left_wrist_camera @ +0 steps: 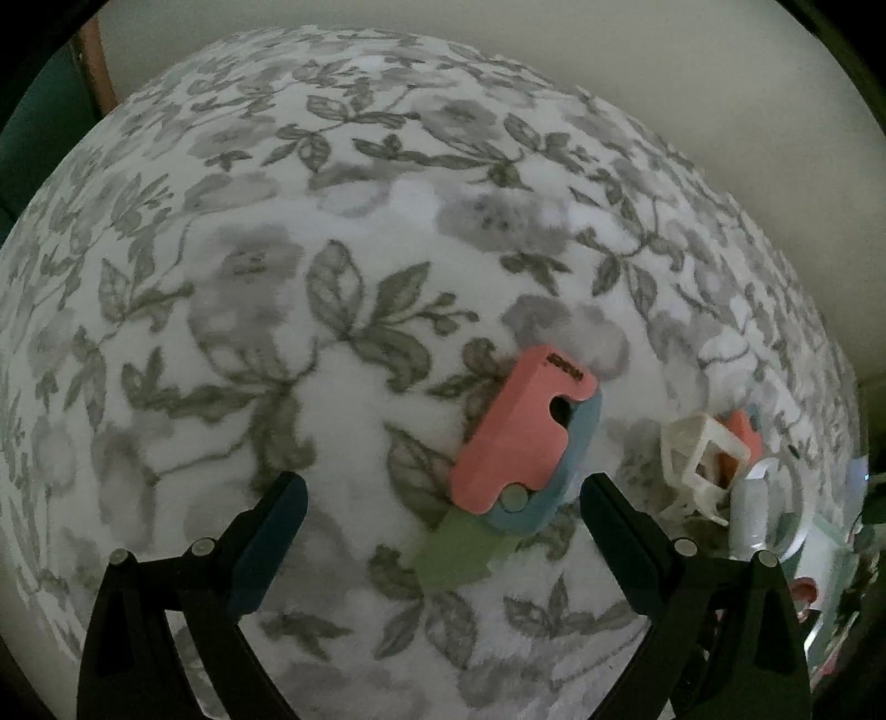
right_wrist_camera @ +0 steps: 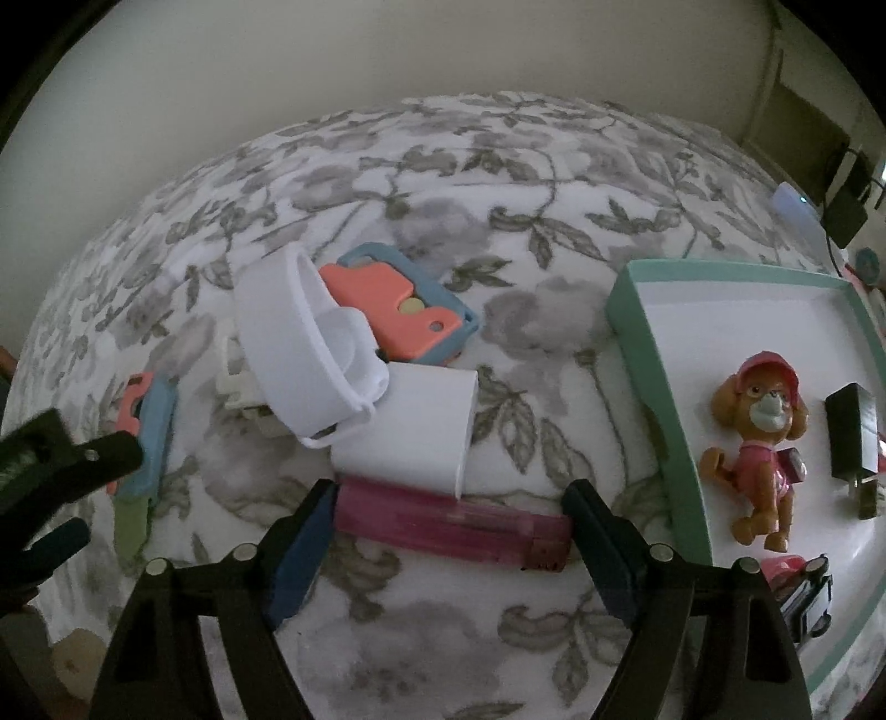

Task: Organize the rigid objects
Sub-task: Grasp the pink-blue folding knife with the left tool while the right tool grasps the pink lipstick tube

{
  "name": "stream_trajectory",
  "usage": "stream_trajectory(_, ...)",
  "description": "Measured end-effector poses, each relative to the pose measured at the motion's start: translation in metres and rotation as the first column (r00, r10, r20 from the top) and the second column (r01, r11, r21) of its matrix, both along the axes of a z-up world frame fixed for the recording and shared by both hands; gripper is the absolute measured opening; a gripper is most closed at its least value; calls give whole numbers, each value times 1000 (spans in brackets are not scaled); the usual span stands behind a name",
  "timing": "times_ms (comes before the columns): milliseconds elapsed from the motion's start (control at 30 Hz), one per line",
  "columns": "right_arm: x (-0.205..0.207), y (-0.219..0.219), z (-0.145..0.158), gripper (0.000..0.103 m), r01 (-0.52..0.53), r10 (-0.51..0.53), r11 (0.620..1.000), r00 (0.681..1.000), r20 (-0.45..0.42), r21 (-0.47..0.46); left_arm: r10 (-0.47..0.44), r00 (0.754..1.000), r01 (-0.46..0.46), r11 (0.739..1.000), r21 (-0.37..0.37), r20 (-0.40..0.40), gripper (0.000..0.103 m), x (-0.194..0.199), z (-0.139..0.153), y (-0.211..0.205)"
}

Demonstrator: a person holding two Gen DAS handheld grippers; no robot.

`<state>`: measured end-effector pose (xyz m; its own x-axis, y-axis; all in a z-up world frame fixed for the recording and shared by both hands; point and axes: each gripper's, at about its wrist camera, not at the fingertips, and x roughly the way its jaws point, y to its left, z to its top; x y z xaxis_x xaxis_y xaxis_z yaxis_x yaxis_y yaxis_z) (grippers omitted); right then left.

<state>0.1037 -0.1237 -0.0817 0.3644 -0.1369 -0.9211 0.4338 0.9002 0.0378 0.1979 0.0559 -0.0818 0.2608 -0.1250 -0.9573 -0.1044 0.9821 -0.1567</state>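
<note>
1. While lying on the flowery bed [right_wrist_camera: 498, 183], pink lighter [right_wrist_camera: 454, 523] between spread right fingers [right_wrist_camera: 302, 554], untouched.
2. Left fingers [left_wrist_camera: 266, 548] spread too, pink-blue-green toy [left_wrist_camera: 520, 443] between them.
3. Dog toy [right_wrist_camera: 758, 443] inside green-rimmed box [right_wrist_camera: 642, 354].

Dim light here, low contrast. Under me: fuzzy white blanket [left_wrist_camera: 354, 183] with grey floral print. Plain off-white wall [right_wrist_camera: 387, 50] behind it. Wooden edge [left_wrist_camera: 97, 69] far left. Black plug and cables [right_wrist_camera: 847, 188] in right corner.
</note>
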Motion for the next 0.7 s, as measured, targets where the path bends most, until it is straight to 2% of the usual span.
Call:
stream_trajectory(233,3,-3,0,84,-14,14,1000,1000,-6,-2,-25,999,24,999,44,27,99,8,-8,-12)
stream_trajectory(433,5,-5,-1,84,-12,12,1000,1000,-7,-3,-47,997,43,997,65,67,93,19,-9,-25)
stream_trajectory(533,6,-4,-1,84,-12,12,1000,1000,-7,-9,-72,994,66,995,73,86,79,17,-6,-30)
stream_trajectory(600,7,-3,-1,84,-14,14,1000,1000,-8,-12,-82,992,76,995,67,97,60,17,-3,-35)
stream_trajectory(700,7,-3,-1,84,-14,14,1000,1000,-9,-11,-92,991,87,995,51,94,49,22,-3,-40)
